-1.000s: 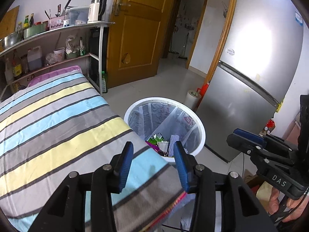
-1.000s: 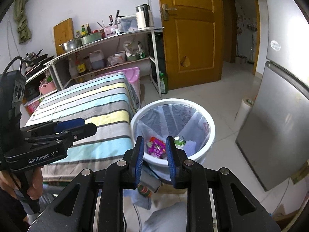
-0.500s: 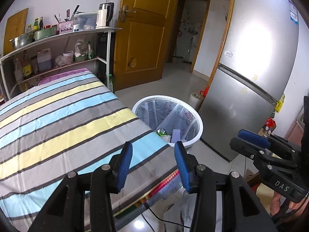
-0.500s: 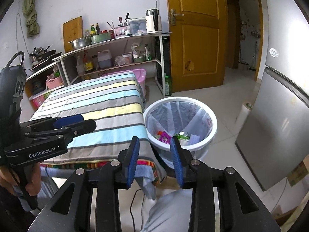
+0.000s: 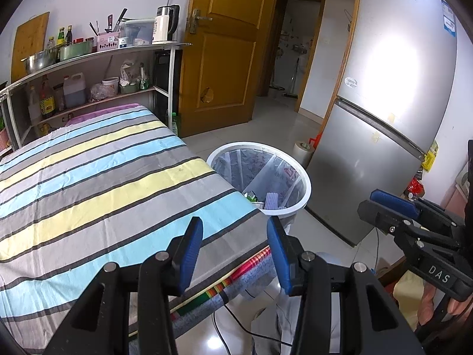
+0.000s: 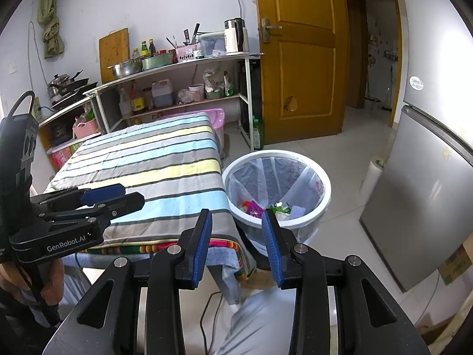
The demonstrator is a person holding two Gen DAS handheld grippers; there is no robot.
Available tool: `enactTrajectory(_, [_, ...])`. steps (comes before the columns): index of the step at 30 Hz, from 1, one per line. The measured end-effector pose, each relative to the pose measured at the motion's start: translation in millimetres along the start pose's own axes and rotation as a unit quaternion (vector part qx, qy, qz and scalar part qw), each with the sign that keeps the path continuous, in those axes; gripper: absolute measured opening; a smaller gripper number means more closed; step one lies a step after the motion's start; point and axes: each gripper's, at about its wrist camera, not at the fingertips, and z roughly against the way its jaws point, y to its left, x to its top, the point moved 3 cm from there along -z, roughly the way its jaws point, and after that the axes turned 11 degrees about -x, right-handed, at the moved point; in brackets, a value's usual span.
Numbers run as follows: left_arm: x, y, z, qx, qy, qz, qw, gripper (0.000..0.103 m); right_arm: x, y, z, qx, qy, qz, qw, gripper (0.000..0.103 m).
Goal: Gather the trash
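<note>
The trash [image 6: 267, 208], some bright wrappers and paper, lies at the bottom of the white bin [image 6: 323, 183], which stands on the floor right beside the corner of the striped counter [image 5: 97, 183]. The left tool [image 5: 235, 245] is partly open and holds nothing. The right tool [image 6: 236, 235] has just been opening, with nothing between its blue pads.

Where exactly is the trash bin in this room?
Start at the striped table; the silver fridge stands across from its corner. Between them, on the floor, is the round white bin, the only thing with a clear liner and colourful wrappers inside.
</note>
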Motion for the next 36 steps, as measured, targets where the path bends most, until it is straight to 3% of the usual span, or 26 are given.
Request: enactTrajectory(36, [-2.7, -4.0, -2.8, 0.0, 0.004, -0.007, 1.0, 0.047, 0.2, -5.0, -5.4, -0.004, 0.003, 0.0, 1.0, 0.036])
